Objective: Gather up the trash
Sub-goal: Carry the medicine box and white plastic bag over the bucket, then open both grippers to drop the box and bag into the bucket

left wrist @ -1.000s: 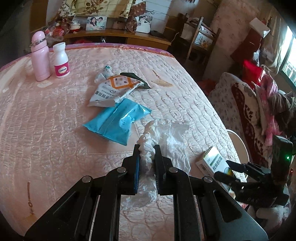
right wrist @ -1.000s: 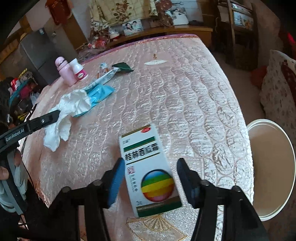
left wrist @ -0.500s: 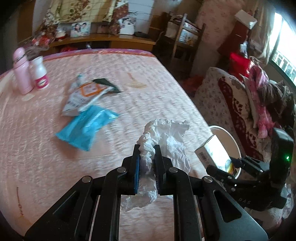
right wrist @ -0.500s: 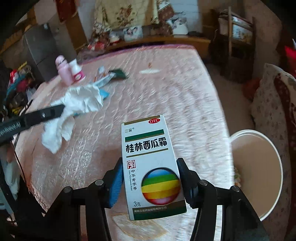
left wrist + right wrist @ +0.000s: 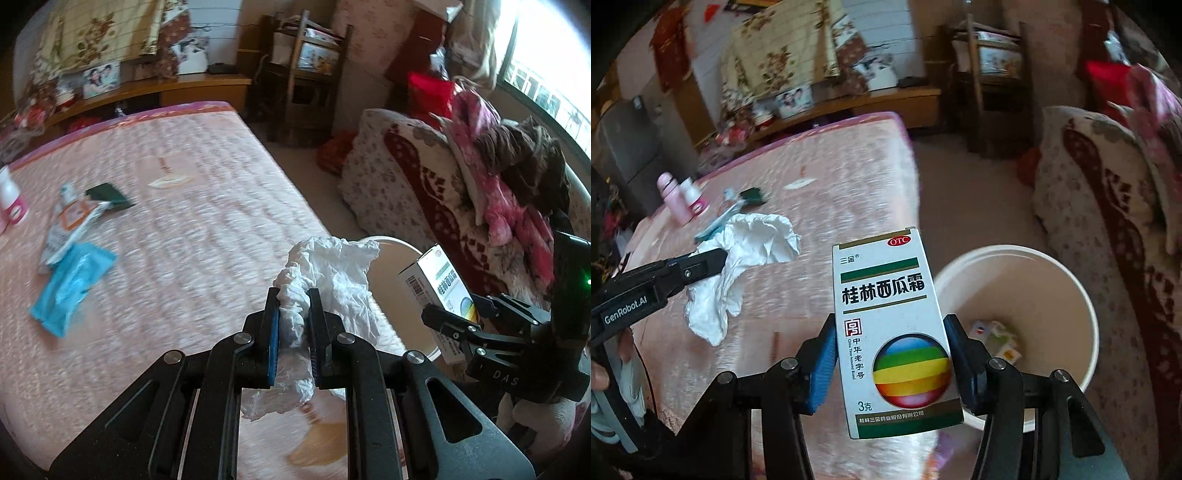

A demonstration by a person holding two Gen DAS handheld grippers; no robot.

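My left gripper (image 5: 293, 308) is shut on a crumpled white tissue (image 5: 332, 273) and holds it in the air over the right edge of the pink bed (image 5: 177, 229). The tissue also shows in the right wrist view (image 5: 746, 254). My right gripper (image 5: 890, 354) is shut on a white medicine box (image 5: 890, 332), held upright beside the bed, just left of the white bin (image 5: 1086, 295). The box (image 5: 439, 288) and the bin's rim (image 5: 402, 245) show in the left wrist view. The bin holds a few small packets (image 5: 997, 336).
On the bed lie a blue packet (image 5: 70, 284), a white and orange wrapper (image 5: 70, 225) and a dark green wrapper (image 5: 109, 195). A pink bottle (image 5: 674, 201) and a white bottle (image 5: 692, 194) stand at the far left. A patterned sofa (image 5: 424, 192) stands beyond the bin.
Both grippers have lifted their items off the bed and swung right toward the bin. The right gripper has shut on the medicine box, and the bin is now closer in both views.
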